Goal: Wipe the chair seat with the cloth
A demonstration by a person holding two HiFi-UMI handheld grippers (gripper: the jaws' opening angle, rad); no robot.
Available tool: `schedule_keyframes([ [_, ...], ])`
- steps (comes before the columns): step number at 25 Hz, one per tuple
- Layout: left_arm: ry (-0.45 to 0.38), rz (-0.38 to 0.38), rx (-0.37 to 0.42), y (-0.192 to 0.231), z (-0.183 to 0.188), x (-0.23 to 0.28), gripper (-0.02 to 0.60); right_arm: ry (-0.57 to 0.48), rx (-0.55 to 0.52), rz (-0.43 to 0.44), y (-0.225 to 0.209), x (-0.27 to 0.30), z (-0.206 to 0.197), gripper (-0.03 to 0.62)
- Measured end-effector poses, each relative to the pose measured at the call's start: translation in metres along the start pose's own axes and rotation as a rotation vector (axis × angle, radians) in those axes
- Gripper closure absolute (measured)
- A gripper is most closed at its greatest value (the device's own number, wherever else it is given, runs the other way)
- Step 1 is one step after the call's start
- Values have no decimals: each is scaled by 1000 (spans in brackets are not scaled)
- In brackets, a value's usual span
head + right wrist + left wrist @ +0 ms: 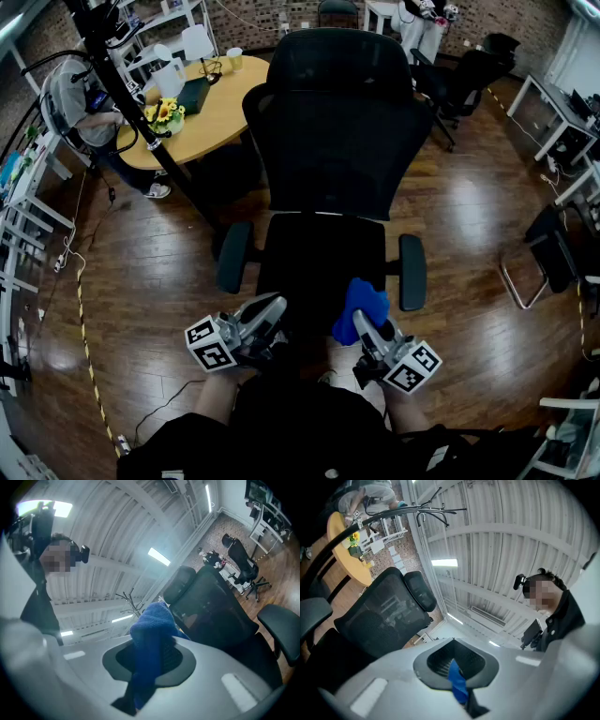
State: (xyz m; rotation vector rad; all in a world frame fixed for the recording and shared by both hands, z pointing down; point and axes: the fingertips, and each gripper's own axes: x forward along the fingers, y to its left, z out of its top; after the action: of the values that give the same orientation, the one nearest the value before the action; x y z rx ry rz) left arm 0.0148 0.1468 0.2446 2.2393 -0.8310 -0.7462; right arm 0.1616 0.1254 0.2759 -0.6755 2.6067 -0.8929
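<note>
Over the seat's front edge: right gripper, jaws clamped on the blue cloth.
Cloth: bunched and standing up out of the jaws, above the chair seat; contact with the seat unclear.
Left gripper: at the seat's front left corner, jaws drawn together; a thin blue sliver sits at their seam, identity unclear.
Hidden: seat's near edge, behind both grippers.

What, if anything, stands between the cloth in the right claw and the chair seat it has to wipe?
Nothing visible does. The right claw is shut on the cloth at the front right corner of the seat; the rest of it is bare, with the armrests off to its sides.
</note>
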Motion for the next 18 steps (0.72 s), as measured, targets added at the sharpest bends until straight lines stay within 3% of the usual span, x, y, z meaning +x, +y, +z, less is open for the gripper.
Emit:
schedule_keyframes([
  [6,31,-37,-24,68,47,4,589,19,-33,-66,-30,76,-10,533],
  [11,74,-63,-80,111,68,5,589,109,-70,-143,-79,135,-31,533],
  [18,62,49,-153,160,58,-11,589,286,-43,-232,-191,211,-112,533],
])
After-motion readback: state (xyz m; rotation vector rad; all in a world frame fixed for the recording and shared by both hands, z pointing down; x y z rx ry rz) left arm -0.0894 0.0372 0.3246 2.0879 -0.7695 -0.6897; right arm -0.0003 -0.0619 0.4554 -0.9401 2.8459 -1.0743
